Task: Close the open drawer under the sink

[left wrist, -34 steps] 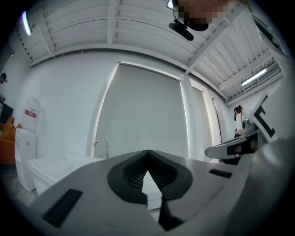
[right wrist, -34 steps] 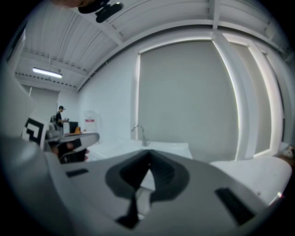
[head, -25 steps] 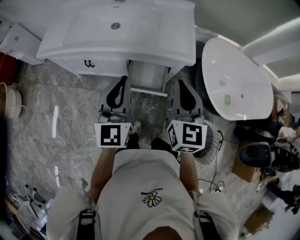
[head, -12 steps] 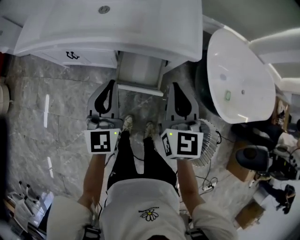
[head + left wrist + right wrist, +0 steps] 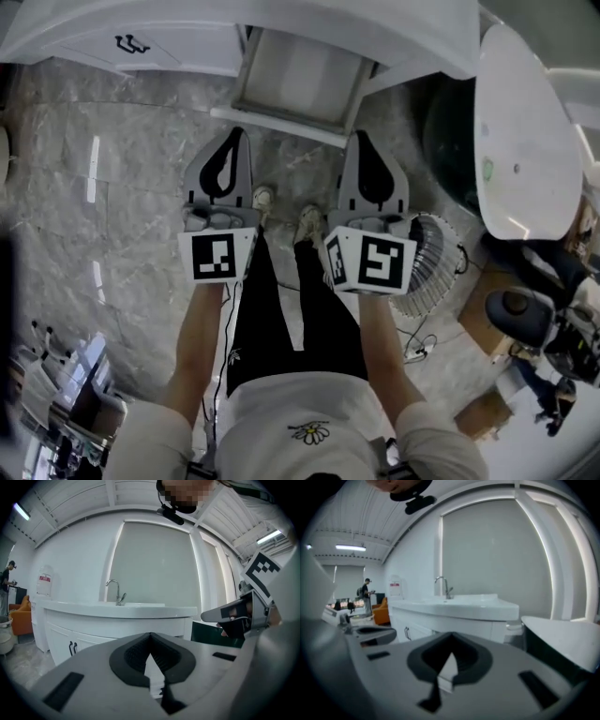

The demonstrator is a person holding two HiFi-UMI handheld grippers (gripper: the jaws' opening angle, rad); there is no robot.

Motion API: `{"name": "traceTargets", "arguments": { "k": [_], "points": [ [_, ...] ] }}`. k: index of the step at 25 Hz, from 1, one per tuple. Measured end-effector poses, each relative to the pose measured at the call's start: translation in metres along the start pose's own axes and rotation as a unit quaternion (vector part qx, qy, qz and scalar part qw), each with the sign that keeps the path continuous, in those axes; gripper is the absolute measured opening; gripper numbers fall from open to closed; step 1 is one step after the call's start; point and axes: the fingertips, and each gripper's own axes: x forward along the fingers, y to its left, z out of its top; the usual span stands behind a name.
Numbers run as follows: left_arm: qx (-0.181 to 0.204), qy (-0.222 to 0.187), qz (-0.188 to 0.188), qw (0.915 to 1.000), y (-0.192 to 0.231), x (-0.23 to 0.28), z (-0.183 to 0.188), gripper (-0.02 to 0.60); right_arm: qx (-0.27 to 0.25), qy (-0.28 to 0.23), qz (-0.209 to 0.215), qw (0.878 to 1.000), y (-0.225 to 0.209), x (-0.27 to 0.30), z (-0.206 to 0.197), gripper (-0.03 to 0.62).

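Left tool [image 5: 232, 133] and right tool [image 5: 362, 138]: jaws closed together, nothing gripped. Both are held side by side on outstretched forearms, tips aimed toward the open drawer [image 5: 298, 82], near its front edge. The drawer projects from under the sink [image 5: 422, 37], beside the handled cabinet door [image 5: 178, 47].

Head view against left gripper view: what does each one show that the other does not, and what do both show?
Only the head view shows the inside of the pulled-out drawer and the person's shoes. Only the left gripper view shows the faucet and a distant person at the far left. Both show the dark cabinet handles, the left gripper with its jaws together, and the right gripper.
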Motion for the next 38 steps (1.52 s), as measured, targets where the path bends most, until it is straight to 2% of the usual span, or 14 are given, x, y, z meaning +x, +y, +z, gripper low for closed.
{"name": "traceTargets", "arguments": {
  "k": [9,12,14,16,21,24,27,32,38],
  "points": [
    [-0.024,0.004,0.015,0.9996,-0.024,0.003,-0.058,0.021,-0.026,0.003,0.033,0.999,0.015,0.011,-0.044,0.029],
    [-0.009,0.015,0.022,0.9996,-0.026,0.002,-0.072,0.021,-0.020,0.010,0.035,0.999,0.015,0.013,-0.054,0.029],
    [-0.019,0.021,0.024,0.9993,-0.028,0.004,-0.079,0.021,-0.015,0.014,0.033,0.999,0.012,0.014,-0.058,0.028],
    [-0.030,0.025,0.020,0.9990,-0.030,0.007,-0.084,0.021,-0.015,0.016,0.035,0.999,0.009,0.014,-0.061,0.029],
    [-0.025,0.023,-0.006,0.9994,-0.039,0.018,-0.091,0.027,-0.020,0.020,0.038,0.999,0.000,0.011,-0.066,0.029],
    [-0.059,0.033,-0.027,0.9974,-0.045,0.023,-0.105,0.149,-0.019,0.022,0.037,0.999,-0.002,0.006,-0.069,0.029],
    [-0.074,0.035,-0.036,0.9960,-0.046,0.031,-0.122,0.213,-0.019,0.024,0.039,0.999,-0.001,0.001,-0.074,0.029],
    [-0.085,0.026,-0.042,0.9951,-0.050,0.038,-0.147,0.216,-0.024,0.037,0.041,0.998,-0.005,-0.005,-0.085,0.029],
    [-0.067,0.060,-0.044,0.9950,-0.055,0.058,-0.186,0.216,-0.029,0.040,0.037,0.998,-0.012,-0.004,-0.092,0.029]
  ]
}}
